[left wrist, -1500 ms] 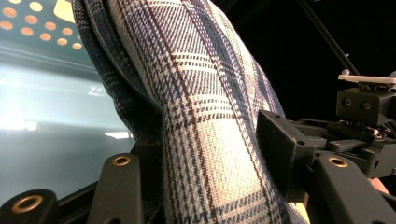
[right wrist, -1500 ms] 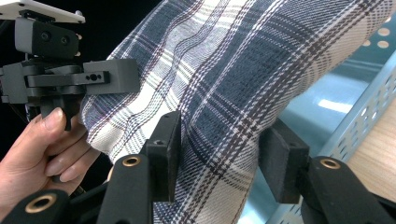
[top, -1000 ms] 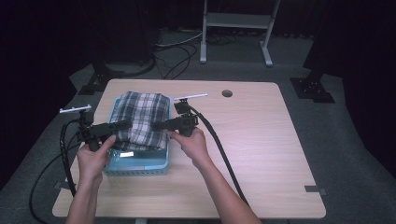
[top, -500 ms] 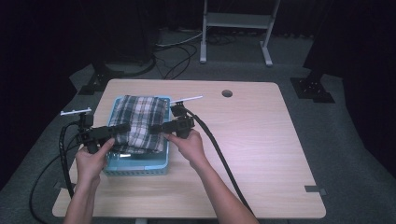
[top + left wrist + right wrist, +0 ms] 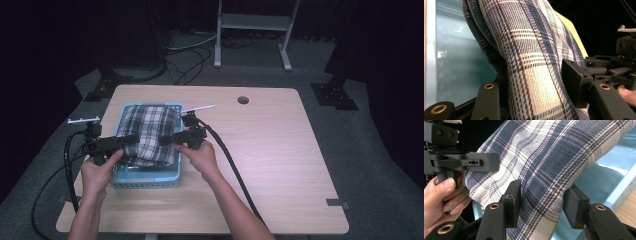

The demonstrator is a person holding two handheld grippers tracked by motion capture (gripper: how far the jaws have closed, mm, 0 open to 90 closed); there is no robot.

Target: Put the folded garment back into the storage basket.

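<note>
1. Now, at the left of the high view, the left tongs [image 5: 131,140] are clamping the left edge of the folded plaid cloth [image 5: 150,134]; they are sitting slightly nearer the cloth's middle than a second ago.
2. Between the two tools, the cloth is resting over the light-blue plastic basket [image 5: 145,178] on the desk [image 5: 280,165], bunched upward where both grips are pinching it, and it is looking a little narrower than before.
3. To the right, the right tongs [image 5: 167,138] are biting the cloth's right edge, and they too are sitting closer in, so the person is probably squeezing the bundle to lift it out or settle it.
4. Close up, the left gripper view is showing fabric [image 5: 534,75] pressed between its black jaws, with the basket's pale floor [image 5: 454,62] beneath.
5. Likewise, the right gripper view is revealing a thick fold [image 5: 541,202] wedged in its jaws, the basket's rim [image 5: 621,192], and the other hand [image 5: 441,197].
</note>
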